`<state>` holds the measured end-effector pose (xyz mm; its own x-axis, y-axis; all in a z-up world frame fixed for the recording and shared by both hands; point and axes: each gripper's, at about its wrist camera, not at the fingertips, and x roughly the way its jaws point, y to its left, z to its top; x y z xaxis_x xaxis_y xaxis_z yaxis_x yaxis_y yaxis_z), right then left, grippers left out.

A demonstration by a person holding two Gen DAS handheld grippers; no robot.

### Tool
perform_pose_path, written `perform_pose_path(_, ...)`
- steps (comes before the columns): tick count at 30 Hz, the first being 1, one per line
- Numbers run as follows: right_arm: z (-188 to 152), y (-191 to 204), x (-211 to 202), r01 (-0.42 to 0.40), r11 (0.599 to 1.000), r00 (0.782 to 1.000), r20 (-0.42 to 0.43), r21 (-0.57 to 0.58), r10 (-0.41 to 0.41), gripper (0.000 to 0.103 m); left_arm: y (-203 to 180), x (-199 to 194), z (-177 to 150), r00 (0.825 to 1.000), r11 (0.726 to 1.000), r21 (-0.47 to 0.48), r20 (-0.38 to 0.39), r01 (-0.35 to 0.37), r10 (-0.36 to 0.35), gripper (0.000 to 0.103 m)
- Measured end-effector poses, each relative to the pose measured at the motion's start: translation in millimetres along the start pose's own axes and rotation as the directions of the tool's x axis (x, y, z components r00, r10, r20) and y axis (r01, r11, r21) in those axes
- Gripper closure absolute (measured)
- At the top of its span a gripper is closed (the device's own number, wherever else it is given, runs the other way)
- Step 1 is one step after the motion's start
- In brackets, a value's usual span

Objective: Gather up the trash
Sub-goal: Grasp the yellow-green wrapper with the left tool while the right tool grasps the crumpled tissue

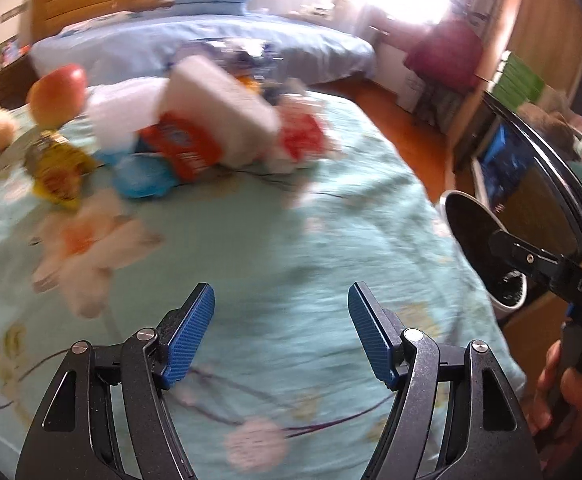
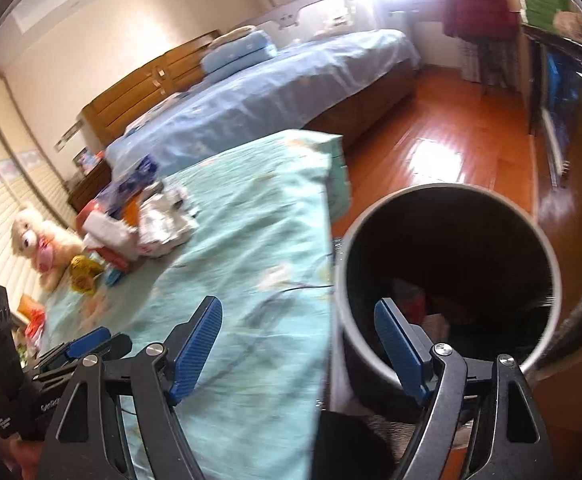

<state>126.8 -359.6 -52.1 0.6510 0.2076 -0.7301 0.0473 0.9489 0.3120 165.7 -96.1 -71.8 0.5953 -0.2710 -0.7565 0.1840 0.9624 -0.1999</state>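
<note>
text: "DAS" | on: right hand-held gripper (image 1: 503, 246) body

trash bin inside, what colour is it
Black inside, with a pale grey rim; the right wrist view shows the trash bin best.

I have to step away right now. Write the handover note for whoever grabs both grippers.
Left gripper: open, empty, over the teal bedspread.
Right gripper: open, empty, at the trash bin rim beside the bed.
Done: some items already lie in the bin.
Left: the pile at the far end of the bed: white-and-orange box, yellow wrapper, blue wrapper, crumpled wrappers. The apple and plush toy likely stay.
</note>
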Motion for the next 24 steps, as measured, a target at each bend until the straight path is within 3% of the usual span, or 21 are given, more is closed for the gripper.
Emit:
perform_pose_path(13,-6,66,32,-0.085,0.992,0.995,-0.063,-0.095,0.08,0.023,60,-13,-7,0.997,0.992,-0.106,0.022,-0.074,0.076,0.032)
perform_pose_path(24,1,98,63,-0.128,0.983,0.989,-0.095,-0.128,0.116,0.02,97,-14,-1,0.99,0.976,-0.172,0.016,-0.134,0.139,0.032)
